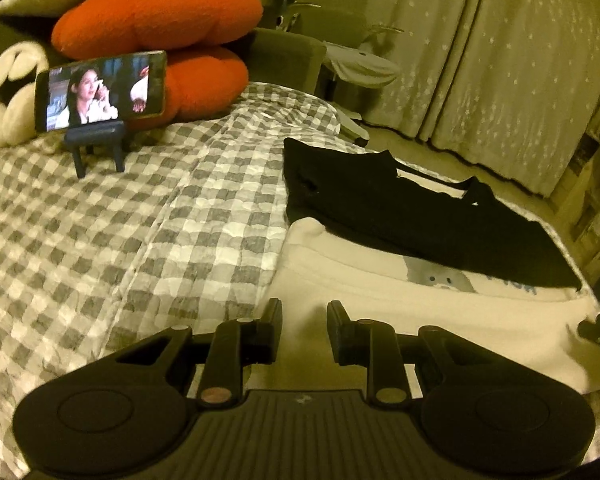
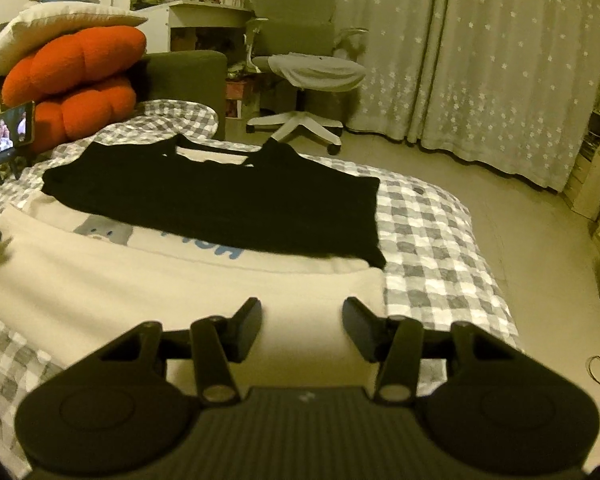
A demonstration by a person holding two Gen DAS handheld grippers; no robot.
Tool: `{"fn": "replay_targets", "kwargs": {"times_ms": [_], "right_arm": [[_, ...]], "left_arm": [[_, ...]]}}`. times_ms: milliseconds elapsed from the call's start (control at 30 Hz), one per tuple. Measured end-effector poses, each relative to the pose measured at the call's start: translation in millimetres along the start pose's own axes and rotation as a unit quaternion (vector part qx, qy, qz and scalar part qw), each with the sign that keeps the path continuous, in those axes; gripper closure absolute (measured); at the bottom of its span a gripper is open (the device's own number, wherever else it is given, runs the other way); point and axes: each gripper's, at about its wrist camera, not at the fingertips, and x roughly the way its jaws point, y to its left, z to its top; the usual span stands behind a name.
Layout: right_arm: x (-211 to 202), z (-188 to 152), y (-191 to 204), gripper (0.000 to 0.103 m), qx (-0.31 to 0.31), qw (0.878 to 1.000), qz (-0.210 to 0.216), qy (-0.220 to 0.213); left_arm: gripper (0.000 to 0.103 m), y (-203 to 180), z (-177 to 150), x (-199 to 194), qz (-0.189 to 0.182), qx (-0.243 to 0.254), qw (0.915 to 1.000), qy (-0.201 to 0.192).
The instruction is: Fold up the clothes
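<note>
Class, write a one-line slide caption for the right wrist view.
Open right hand-held gripper above a cream garment, black top laid over it.

The only lettering in view is a run of blue letters (image 2: 224, 251) printed on the white garment (image 2: 120, 280), beside its grey cartoon figure (image 2: 102, 230). The black garment (image 2: 220, 200) lying over it covers their upper parts, and what remains seems upside down, so no word can be read for certain. The left wrist view catches just the blue tips (image 1: 514, 285) of them.
</note>
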Motion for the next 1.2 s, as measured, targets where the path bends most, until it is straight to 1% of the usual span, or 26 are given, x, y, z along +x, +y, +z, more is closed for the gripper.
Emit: {"fn": "replay_targets", "kwargs": {"times_ms": [133, 200, 267, 333, 433, 567, 667, 733, 800, 900, 1033, 1133, 1200], "right_arm": [[1, -2, -2, 0.056, 0.000, 1.000, -0.009, 0.006], [2, -4, -2, 0.056, -0.001, 1.000, -0.014, 0.009], [5, -6, -6, 0.057, 0.006, 1.000, -0.017, 0.020], [6, -7, -13, 0.056, 0.026, 0.999, -0.010, 0.025], [5, -7, -26, 0.056, 0.065, 0.997, -0.002, 0.032], [2, -8, -41, 0.055, 0.092, 0.995, -0.018, 0.036], [-1, -11, -49, 0.056, 0.098, 0.994, -0.036, 0.041], [-2, -13, -55, 0.055, 0.108, 0.992, -0.038, 0.044], [-5, -13, -58, 0.055, 0.110, 0.992, -0.039, 0.042], [-12, -13, -58, 0.054, 0.108, 0.993, -0.044, 0.032], [-22, -12, -59, 0.055, 0.093, 0.994, -0.065, 0.010], [-27, -12, -62, 0.055, 0.097, 0.994, -0.050, 0.004], [-30, -11, -58, 0.055, 0.084, 0.996, -0.036, -0.001]], "left_arm": [[0.078, 6, -3, -8, -0.017, -0.014, 0.9998, 0.000], [0.078, 9, -6, -11, -0.013, -0.014, 0.9998, -0.001], [0.078, 13, -8, -8, -0.003, -0.013, 0.9998, 0.011], [0.078, 16, -11, -5, 0.005, -0.012, 0.9997, 0.021], [0.078, 14, -13, -3, 0.007, 0.001, 0.9997, 0.022], [0.077, 15, -13, -4, 0.013, 0.003, 0.9997, 0.020], [0.076, 21, -12, -6, 0.013, -0.007, 0.9997, 0.018], [0.074, 26, -11, -8, 0.012, -0.017, 0.9996, 0.017], [0.074, 27, -11, -9, 0.014, -0.020, 0.9996, 0.016], [0.073, 24, -12, -13, 0.023, -0.007, 0.9997, 0.008], [0.073, 23, -12, -17, 0.031, 0.002, 0.9995, -0.001], [0.073, 23, -12, -20, 0.038, 0.009, 0.9992, -0.010], [0.074, 22, -11, -25, 0.049, 0.013, 0.9984, -0.024]]}}
